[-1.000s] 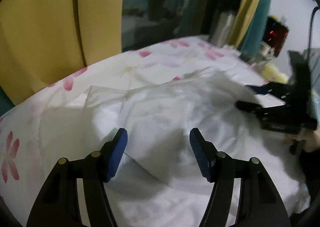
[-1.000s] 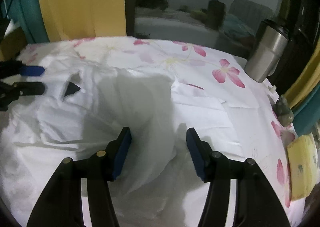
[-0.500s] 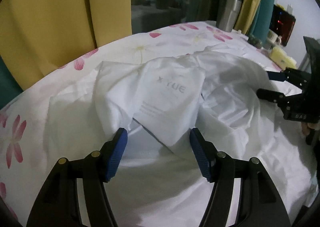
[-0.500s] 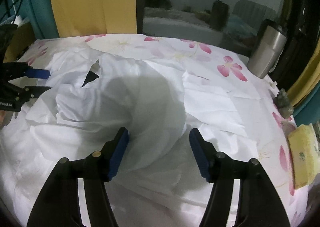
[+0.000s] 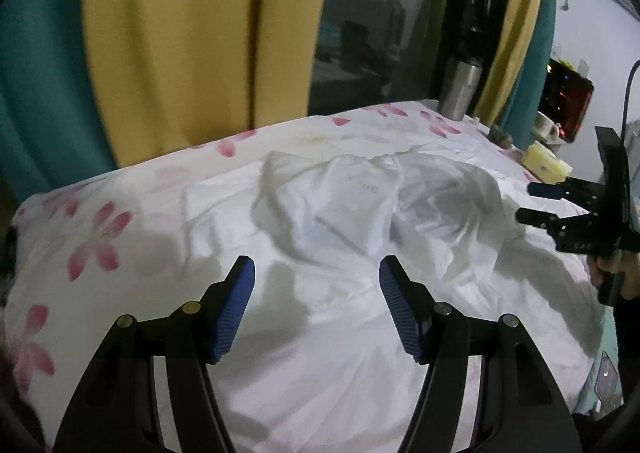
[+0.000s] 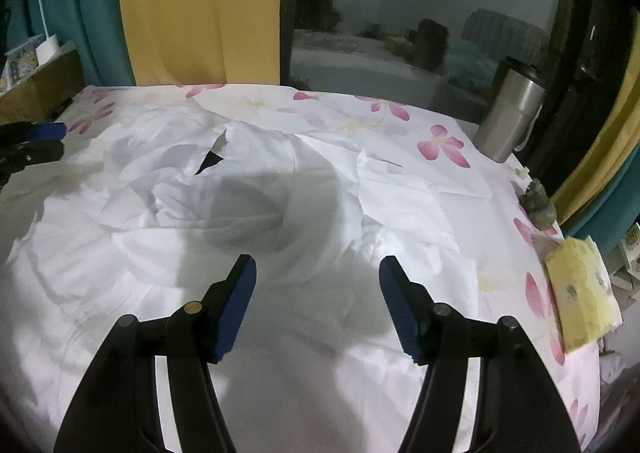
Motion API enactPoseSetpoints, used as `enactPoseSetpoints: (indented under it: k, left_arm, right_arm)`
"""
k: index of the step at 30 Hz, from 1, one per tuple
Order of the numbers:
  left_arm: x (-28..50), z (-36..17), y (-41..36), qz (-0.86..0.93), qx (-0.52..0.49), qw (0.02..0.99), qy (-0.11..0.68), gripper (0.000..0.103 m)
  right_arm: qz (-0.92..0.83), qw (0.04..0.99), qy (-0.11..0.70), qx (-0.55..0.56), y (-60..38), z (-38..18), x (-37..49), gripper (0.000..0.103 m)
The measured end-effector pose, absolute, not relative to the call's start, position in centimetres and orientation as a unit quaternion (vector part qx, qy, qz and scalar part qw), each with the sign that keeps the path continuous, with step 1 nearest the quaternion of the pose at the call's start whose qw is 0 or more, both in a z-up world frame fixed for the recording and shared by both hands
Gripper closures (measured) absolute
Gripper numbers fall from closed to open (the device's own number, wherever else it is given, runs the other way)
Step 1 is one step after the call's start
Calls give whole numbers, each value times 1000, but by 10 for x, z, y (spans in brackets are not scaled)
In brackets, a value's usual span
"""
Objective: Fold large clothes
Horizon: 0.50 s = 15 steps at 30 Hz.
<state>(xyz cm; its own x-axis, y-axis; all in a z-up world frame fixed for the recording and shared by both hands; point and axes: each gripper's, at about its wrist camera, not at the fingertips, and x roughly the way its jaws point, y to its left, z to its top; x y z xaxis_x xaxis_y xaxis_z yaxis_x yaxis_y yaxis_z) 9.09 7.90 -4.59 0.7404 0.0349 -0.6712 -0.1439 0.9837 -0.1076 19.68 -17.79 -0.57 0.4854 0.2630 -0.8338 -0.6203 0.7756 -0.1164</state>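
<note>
A large white garment point(image 5: 360, 213) lies crumpled on a bed with a pink-flowered sheet point(image 5: 96, 237); faint lettering shows on one panel. In the right wrist view the garment point(image 6: 240, 193) spreads across the bed with a dark opening near its far left. My left gripper point(image 5: 316, 273) is open and empty, above the garment's near part. My right gripper point(image 6: 318, 265) is open and empty above the cloth. The right gripper also shows at the right edge of the left wrist view point(image 5: 536, 205), and the left gripper at the left edge of the right wrist view point(image 6: 44, 141).
A steel tumbler point(image 6: 512, 113) stands at the bed's far corner by a dark window. A yellow packet point(image 6: 580, 289) and a small figurine point(image 6: 540, 201) lie along the right edge. Yellow and teal curtains point(image 5: 180, 45) hang behind. A lamp point(image 6: 44, 37) stands far left.
Both grippers have pulled back and up from the garment, which has dropped and settled crumpled on the bed. More of the bed and curtains is in view.
</note>
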Motion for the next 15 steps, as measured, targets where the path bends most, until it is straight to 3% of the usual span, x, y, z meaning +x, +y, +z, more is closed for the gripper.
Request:
enactPoseSetpoints:
  k: [15]
  left_arm:
    - [-35,-73,133,153,-138,909,364,35]
  right_arm:
    - [201,852,456,-162,-255,8,154,39]
